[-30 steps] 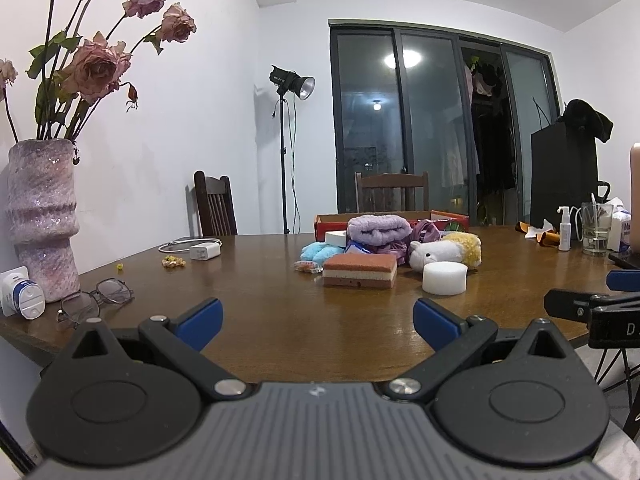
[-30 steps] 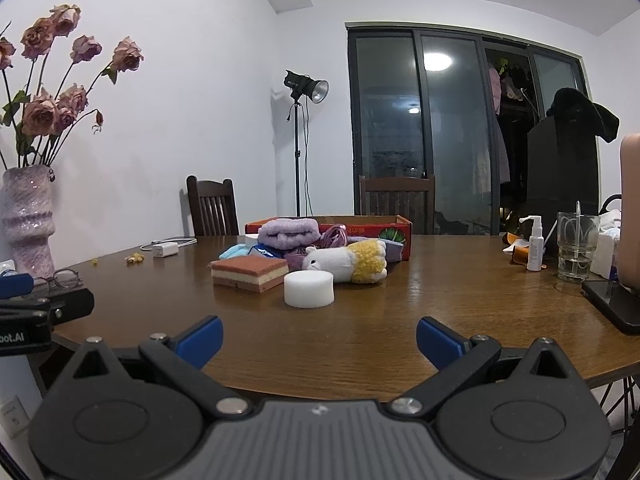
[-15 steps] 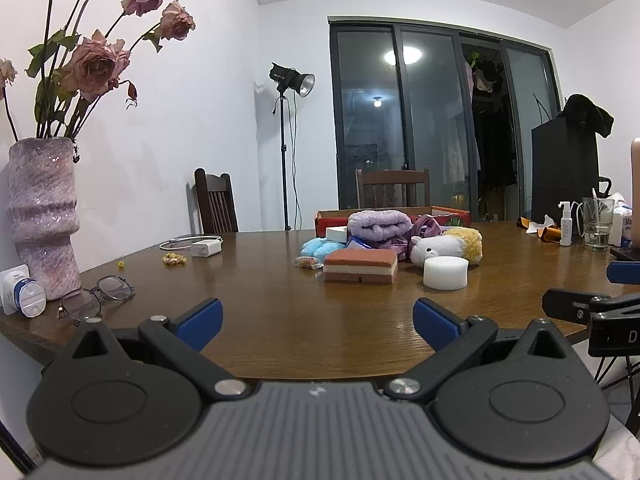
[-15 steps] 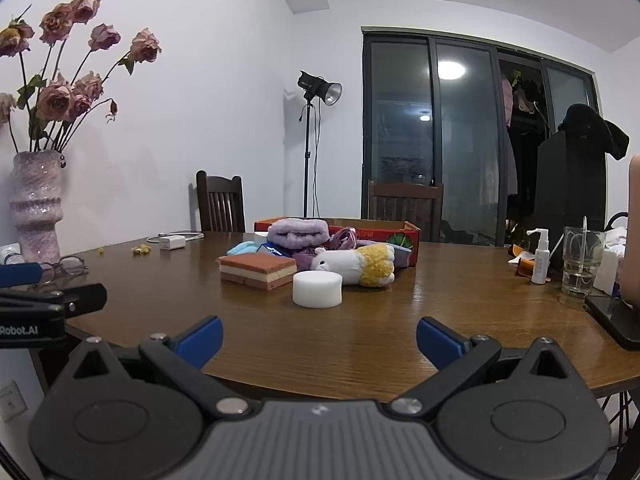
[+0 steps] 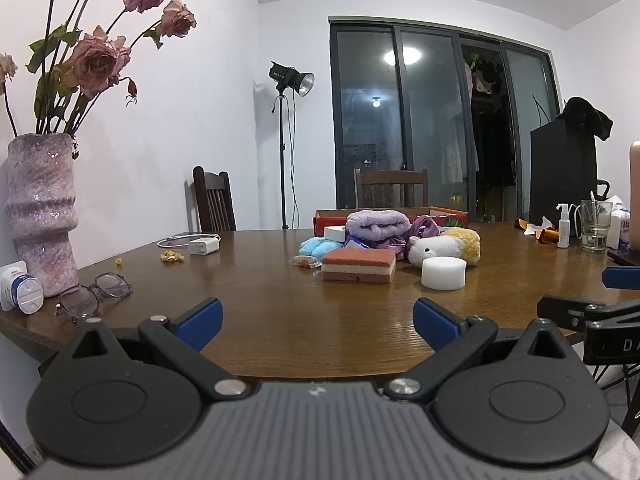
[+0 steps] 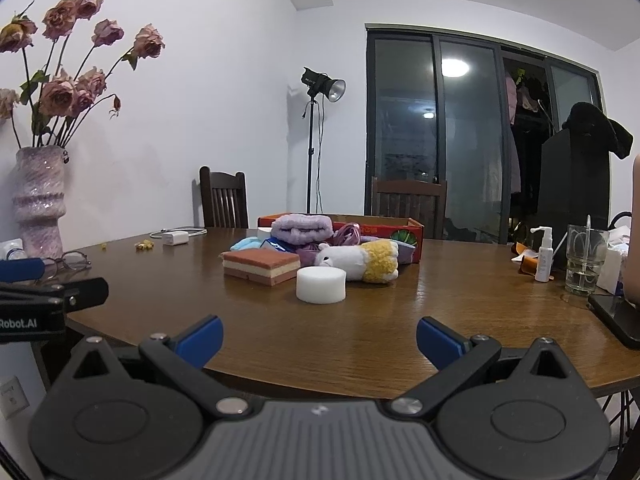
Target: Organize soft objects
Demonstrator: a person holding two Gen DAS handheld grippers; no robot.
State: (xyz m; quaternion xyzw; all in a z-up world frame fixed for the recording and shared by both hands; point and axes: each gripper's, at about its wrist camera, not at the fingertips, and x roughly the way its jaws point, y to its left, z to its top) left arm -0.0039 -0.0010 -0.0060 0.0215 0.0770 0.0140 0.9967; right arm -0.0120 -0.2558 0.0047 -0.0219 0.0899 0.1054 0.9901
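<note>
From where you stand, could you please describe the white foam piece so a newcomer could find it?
On the wooden table, find the pile of soft things before the red box. The white foam puck sits nearest the table's front edge, before the plush toy: the only plain white round cylinder.

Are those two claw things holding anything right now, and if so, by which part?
Nothing is held. The left gripper and the right gripper are both open and empty, short of the soft things on the table.
</note>
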